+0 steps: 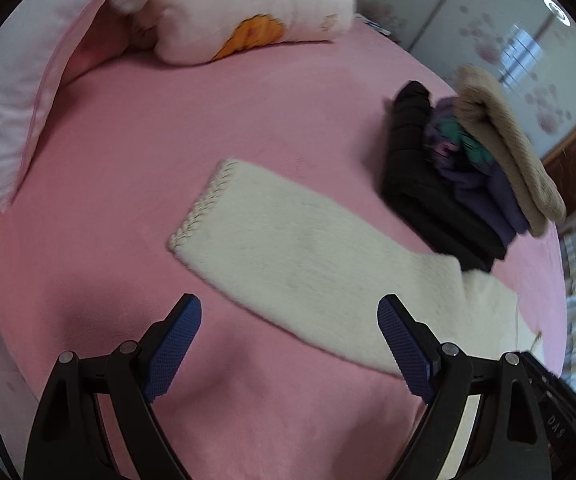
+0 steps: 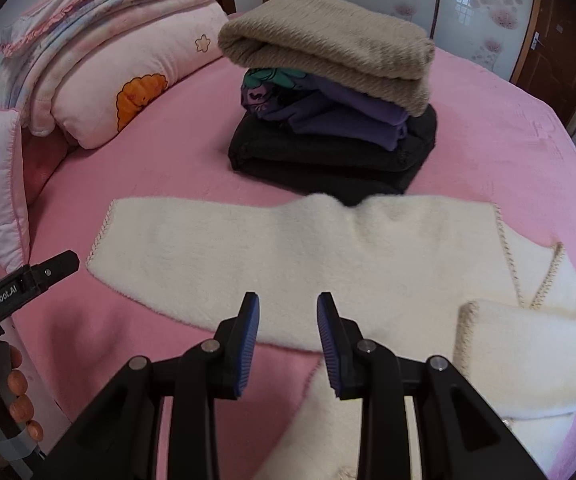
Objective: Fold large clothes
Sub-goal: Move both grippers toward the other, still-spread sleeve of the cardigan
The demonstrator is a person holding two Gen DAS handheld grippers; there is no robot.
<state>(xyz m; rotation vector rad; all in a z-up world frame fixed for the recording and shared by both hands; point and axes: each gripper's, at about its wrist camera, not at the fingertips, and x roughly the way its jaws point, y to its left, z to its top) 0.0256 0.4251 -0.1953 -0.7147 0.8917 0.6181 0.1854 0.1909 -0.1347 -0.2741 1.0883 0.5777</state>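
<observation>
Pink fleece-covered bed (image 2: 136,184) filling both views, backed by frosted sliding wardrobe doors printed with pale pink blossoms (image 2: 399,4) at 12 o'clock in the right wrist view. Spread flat across the bed, a cream-white fluffy knitted sweater with braided stitched edging (image 2: 280,248): one long sleeve stretched toward 9 o'clock, its stitched cuff (image 1: 200,204) sharp in the left wrist view, the other sleeve folded back over the body at 4 o'clock. Just beyond the sweater at 12 o'clock, touching its upper edge, a stack of folded clothes: black garment at the bottom (image 2: 327,156), purple printed garment in the middle (image 2: 335,108), beige fuzzy knit on top (image 2: 327,48). Toward 10 o'clock, a pale pink pillow with an orange cartoon print (image 2: 128,96) under a pile of folded pastel blankets with pink trim (image 2: 104,12), and a quilted pink bumper cushion (image 2: 4,208) along the bed's edge at 9 o'clock. Left hand-held gripper (image 1: 289,320) spread wide, blue ribbed pads well apart, gripping nothing, hanging over the sleeve's lower edge; seen also at 8 o'clock in the right wrist view, with bare fingers (image 2: 18,380) wrapped around its handle. Right hand-held gripper (image 2: 288,312) partly open, narrow gap between its blue pads, nothing clamped, poised above the sweater's lower hem near the middle of the garment.
</observation>
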